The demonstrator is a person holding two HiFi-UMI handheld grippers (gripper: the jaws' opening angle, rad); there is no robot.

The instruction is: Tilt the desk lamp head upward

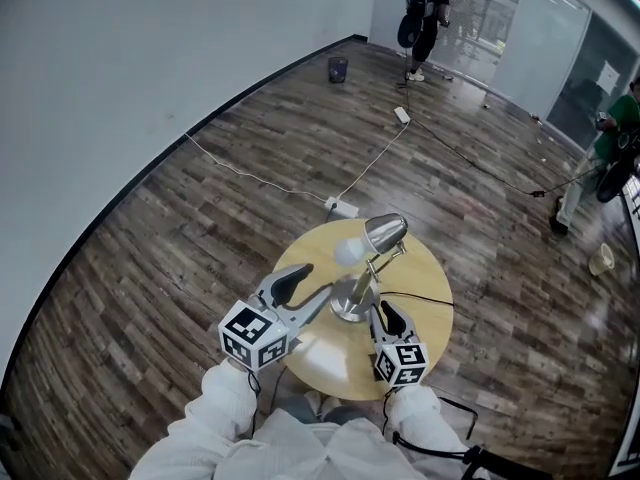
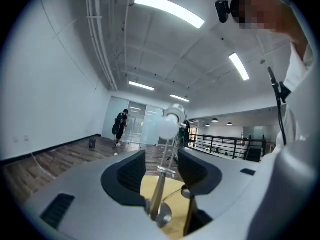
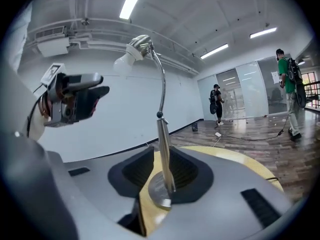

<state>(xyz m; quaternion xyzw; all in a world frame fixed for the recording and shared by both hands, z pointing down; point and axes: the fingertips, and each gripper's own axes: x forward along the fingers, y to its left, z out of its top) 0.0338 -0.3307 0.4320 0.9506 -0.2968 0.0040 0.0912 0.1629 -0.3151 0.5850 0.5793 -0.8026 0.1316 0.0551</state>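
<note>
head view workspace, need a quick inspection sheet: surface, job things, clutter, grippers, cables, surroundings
surface: round yellow table, holds only the lamp
job's things: desk lamp upright near the table's middle; its head slants down, white bulb showing
clutter: nothing seen
grippers: left gripper and right gripper flank the lamp's base, each with jaws apart and the stem between them, no pad seen pressing
cables: black lamp cord runs off the table's right side; white cable with power strip on the floor
surroundings: wood floor, white wall, bin, one person far off, another at the right edge
</note>
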